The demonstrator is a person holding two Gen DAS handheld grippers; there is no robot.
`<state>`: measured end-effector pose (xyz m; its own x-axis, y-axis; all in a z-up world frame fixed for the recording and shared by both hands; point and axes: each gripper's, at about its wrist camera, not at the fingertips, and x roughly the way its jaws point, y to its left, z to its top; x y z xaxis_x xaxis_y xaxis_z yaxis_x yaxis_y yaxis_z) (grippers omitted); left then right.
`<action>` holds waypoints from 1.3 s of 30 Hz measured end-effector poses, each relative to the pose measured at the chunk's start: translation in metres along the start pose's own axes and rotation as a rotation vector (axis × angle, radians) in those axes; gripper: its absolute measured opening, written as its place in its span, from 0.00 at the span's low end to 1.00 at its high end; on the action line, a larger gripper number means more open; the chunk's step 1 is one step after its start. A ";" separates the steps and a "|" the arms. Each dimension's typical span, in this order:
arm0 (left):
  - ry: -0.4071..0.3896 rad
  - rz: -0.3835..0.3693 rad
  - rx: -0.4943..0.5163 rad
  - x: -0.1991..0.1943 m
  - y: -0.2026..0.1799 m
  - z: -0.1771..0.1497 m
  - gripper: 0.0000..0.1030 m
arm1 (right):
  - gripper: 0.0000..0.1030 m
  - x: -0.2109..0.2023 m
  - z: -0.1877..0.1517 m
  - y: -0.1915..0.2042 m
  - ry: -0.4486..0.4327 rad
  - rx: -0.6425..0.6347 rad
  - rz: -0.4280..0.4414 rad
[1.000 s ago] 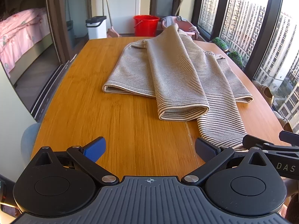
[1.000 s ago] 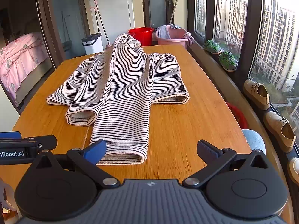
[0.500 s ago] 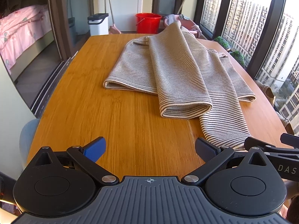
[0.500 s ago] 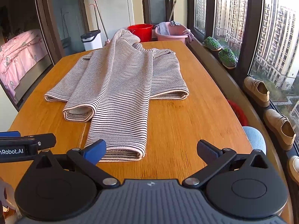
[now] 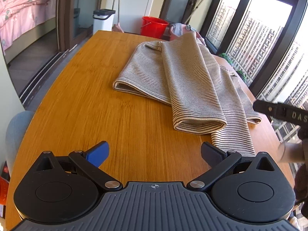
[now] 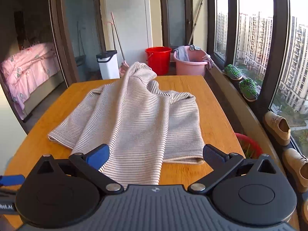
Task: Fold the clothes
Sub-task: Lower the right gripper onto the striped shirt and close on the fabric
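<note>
A beige striped long-sleeved garment (image 5: 184, 77) lies loosely bunched on the wooden table (image 5: 92, 104), with both sleeves trailing toward me. One sleeve cuff (image 5: 200, 123) lies ahead and to the right of my left gripper (image 5: 155, 154). That gripper is open over bare wood with nothing between its fingers. My right gripper (image 6: 156, 156) is open and low over the garment (image 6: 138, 115). The near sleeve (image 6: 134, 165) runs between its spread fingers and under its body. The right gripper (image 5: 279, 111) also shows at the right edge of the left wrist view.
Past the table's far end stand a red bucket (image 6: 158, 59), a pink basin (image 6: 189, 62) and a white bin (image 6: 107, 65). Shoes (image 6: 278, 126) sit on the window ledge on the right. A grey-blue chair (image 5: 17, 129) is at the table's left edge.
My right gripper has moved forward and now hangs over the near sleeve. The left gripper has shifted left and forward, still over bare table. The garment has not moved.
</note>
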<state>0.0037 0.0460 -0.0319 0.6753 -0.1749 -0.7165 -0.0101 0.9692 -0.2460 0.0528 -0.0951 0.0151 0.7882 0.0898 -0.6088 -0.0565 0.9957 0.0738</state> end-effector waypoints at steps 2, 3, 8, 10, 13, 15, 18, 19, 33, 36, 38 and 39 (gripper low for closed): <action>-0.002 -0.021 -0.005 0.001 0.005 0.000 1.00 | 1.00 0.017 0.016 -0.002 0.005 -0.016 0.021; -0.001 -0.027 -0.008 0.001 0.006 -0.001 1.00 | 1.00 0.026 0.024 -0.003 0.015 -0.024 0.031; -0.002 -0.058 -0.026 0.002 0.018 0.000 1.00 | 1.00 0.086 0.060 -0.012 0.108 0.084 0.168; -0.008 -0.074 -0.026 0.002 0.022 0.000 1.00 | 1.00 0.108 0.066 -0.022 0.115 0.172 0.208; -0.036 -0.090 0.002 0.003 0.022 0.006 1.00 | 1.00 0.140 0.064 -0.039 0.133 0.298 0.222; -0.065 -0.101 0.027 0.004 0.020 0.013 1.00 | 1.00 0.158 0.055 -0.048 0.177 0.344 0.238; -0.127 -0.113 0.069 0.013 0.010 0.033 1.00 | 1.00 0.161 0.045 -0.054 0.143 0.323 0.302; -0.139 -0.111 0.083 0.019 0.004 0.043 1.00 | 1.00 0.161 0.046 -0.057 0.155 0.314 0.322; -0.024 -0.164 0.269 0.137 -0.050 0.120 1.00 | 1.00 0.086 0.089 -0.059 -0.081 -0.019 0.132; 0.076 -0.182 0.240 0.158 -0.051 0.115 1.00 | 0.65 0.099 0.089 -0.051 -0.043 -0.023 0.139; 0.053 -0.174 0.286 0.156 -0.051 0.108 1.00 | 0.34 0.111 0.091 -0.043 -0.030 -0.035 0.135; 0.052 -0.171 0.295 0.154 -0.051 0.106 1.00 | 0.32 0.116 0.093 -0.039 -0.029 -0.026 0.147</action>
<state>0.1860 -0.0120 -0.0606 0.6098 -0.3407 -0.7156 0.3189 0.9320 -0.1721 0.2039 -0.1260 0.0150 0.7876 0.2339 -0.5701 -0.1878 0.9723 0.1395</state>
